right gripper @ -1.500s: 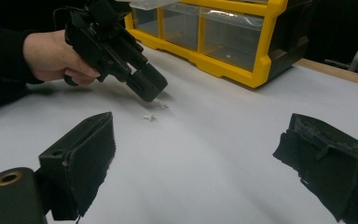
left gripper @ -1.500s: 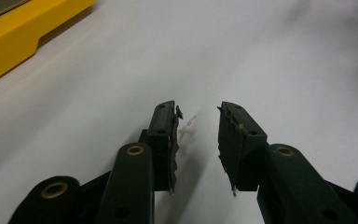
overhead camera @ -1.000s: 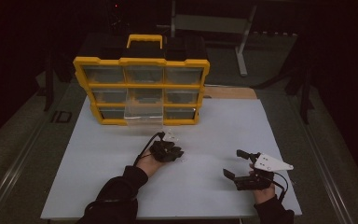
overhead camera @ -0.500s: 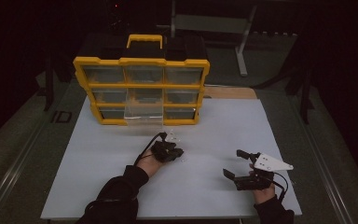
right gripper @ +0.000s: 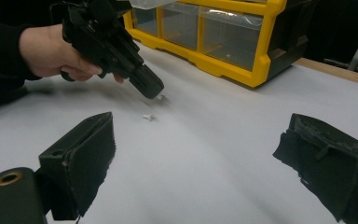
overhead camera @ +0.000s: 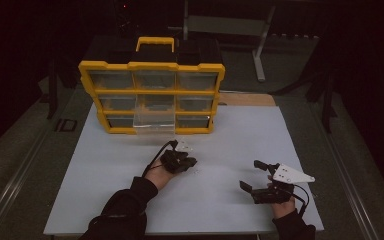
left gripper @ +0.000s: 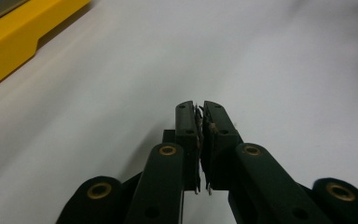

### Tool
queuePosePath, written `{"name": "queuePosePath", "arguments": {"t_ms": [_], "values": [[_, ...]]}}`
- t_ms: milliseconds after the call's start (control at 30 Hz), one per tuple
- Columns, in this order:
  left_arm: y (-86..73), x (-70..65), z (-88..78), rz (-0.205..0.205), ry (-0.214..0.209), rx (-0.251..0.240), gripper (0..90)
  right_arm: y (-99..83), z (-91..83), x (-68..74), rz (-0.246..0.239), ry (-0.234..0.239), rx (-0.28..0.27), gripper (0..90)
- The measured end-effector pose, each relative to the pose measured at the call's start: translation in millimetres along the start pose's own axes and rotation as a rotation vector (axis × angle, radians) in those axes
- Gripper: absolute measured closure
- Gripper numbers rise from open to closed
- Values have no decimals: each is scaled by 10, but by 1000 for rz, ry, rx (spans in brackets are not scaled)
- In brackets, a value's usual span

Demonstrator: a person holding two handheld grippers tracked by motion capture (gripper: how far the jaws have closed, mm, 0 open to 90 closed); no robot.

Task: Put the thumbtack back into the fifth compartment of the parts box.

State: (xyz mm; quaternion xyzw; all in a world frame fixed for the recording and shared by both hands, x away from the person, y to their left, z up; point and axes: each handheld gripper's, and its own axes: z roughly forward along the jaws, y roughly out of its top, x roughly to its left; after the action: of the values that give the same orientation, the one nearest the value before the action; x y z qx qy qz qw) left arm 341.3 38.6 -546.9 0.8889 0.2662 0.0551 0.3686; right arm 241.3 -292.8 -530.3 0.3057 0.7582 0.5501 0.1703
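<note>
Between organizer (overhead camera: 152, 95) and left tongs (overhead camera: 192, 161): bare sheet (overhead camera: 240, 145).

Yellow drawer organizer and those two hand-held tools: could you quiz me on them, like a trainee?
1. True or false: the right tool has its jaws apart.
2. Which tool has its tip beside the small white parts on the table? A: left tool. B: right tool.
3. How many clear drawers of the yellow organizer are pulled out?

Key: 1 true. 2 A. 3 one, the pulled-out drawer in the middle column.
</note>
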Motion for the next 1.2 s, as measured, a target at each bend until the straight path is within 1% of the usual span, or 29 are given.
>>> {"name": "queuePosePath", "arguments": {"t_ms": [67, 100, 200, 400, 433, 533, 600, 633, 667, 733, 767, 1200], "values": [[0, 0, 0, 0, 0, 0, 848, 0, 0, 0, -1, 0, 0, 89], [26, -15, -51, 10, -6, -4, 848, 0, -1, 1, 0, 0, 0, 89], [55, -30, -110, 7, -21, -18, 848, 1, -2, 1, 0, 0, 0, 89], [103, -62, -201, 17, -27, -31, 848, 3, -2, 2, 0, -1, -1, 89], [122, -73, -237, 24, -29, -35, 848, 3, -2, 2, -1, -1, -2, 89], [153, -88, -292, 28, -32, -43, 848, 1, -1, 0, 1, 0, -2, 89], [176, -96, -333, 29, -41, -53, 848, 1, -1, 0, 1, -1, -1, 89], [176, -96, -333, 29, -41, -53, 848, 1, -1, 0, 1, -1, -1, 89], [202, -110, -372, 38, -40, -55, 848, 3, -2, 1, 0, -1, -2, 89], [225, -124, -404, 41, -41, -60, 848, 2, -1, 1, 1, -1, -1, 89], [235, -127, -420, 49, -43, -62, 848, 1, 0, 0, 1, -1, -1, 89], [384, -142, -631, 67, -51, -91, 848, 1, 4, -1, -2, 0, 0, 89]]}}
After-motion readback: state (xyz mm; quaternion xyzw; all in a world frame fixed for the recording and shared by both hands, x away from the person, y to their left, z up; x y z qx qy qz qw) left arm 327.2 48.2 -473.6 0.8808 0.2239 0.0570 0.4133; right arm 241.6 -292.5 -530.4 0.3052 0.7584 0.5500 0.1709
